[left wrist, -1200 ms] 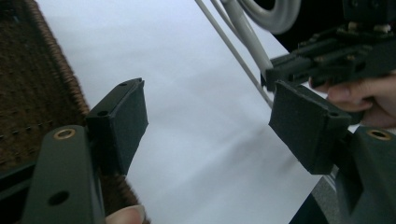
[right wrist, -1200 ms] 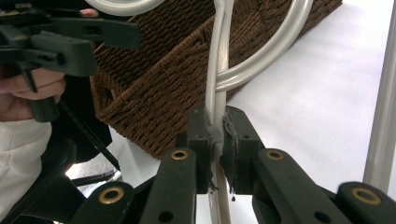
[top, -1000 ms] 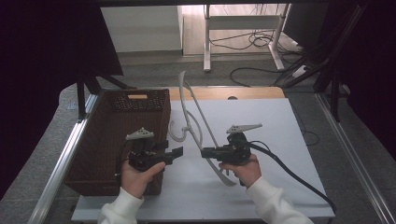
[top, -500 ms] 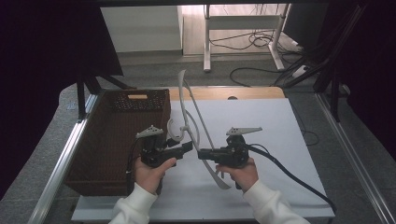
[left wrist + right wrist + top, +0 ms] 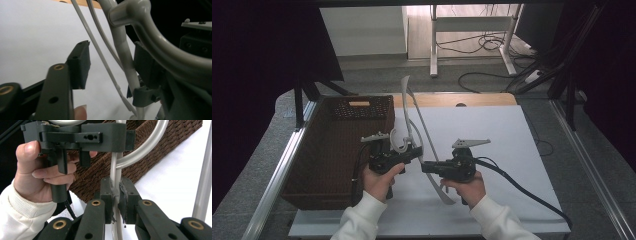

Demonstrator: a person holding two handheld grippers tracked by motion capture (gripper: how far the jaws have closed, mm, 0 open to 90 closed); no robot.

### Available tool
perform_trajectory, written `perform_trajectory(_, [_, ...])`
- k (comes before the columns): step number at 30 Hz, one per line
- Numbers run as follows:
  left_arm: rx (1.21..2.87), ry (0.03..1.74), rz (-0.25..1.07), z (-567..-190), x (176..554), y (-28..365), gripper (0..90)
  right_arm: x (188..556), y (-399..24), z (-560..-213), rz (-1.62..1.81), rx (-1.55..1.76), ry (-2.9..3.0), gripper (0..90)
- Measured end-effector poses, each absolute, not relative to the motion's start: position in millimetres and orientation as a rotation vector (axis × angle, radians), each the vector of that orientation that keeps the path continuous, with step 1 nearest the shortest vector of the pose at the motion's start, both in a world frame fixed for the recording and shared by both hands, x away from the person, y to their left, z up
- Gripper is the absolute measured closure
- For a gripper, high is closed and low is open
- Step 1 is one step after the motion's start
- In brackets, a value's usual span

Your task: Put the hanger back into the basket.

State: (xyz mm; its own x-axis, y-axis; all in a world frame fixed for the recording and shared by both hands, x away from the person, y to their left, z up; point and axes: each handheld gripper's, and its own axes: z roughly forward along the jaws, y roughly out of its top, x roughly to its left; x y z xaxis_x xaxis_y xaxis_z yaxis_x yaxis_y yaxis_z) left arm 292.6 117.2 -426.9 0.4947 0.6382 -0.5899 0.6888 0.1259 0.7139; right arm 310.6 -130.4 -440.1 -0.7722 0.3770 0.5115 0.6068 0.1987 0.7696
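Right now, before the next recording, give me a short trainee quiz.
1. True or false: the right tongs are clamped on the grey hanger.
2. What sits left of the white sheet? A) wicker basket B) metal bucket C) cardboard box
3. Do both pads of the left tongs press the hanger?
Key: 1 true; 2 A; 3 no, they have just been closing around it, one pad apart.

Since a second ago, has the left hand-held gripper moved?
Yes. In the high view the left hand-held gripper has moved right, off the basket and onto the white sheet, towards the hanger. Its jaws have been closing around the hanger's neck.
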Motion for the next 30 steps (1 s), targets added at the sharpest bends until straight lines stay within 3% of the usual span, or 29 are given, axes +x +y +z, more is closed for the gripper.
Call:
perform_trajectory(9, [1.504,1.154,-0.116,-427,294,116,73.7,311,-128,-442,-1.611,-0.929,-2.242,81.2])
perform_trajectory(19, [1.448,1.118,-0.245,-427,301,118,79.6,310,-128,-441,-1.641,-0.882,-2.219,77.9])
perform_trajectory(30, [1.436,1.11,-0.305,-425,309,127,82.3,302,-139,-429,-1.69,-0.862,-2.266,44.7])
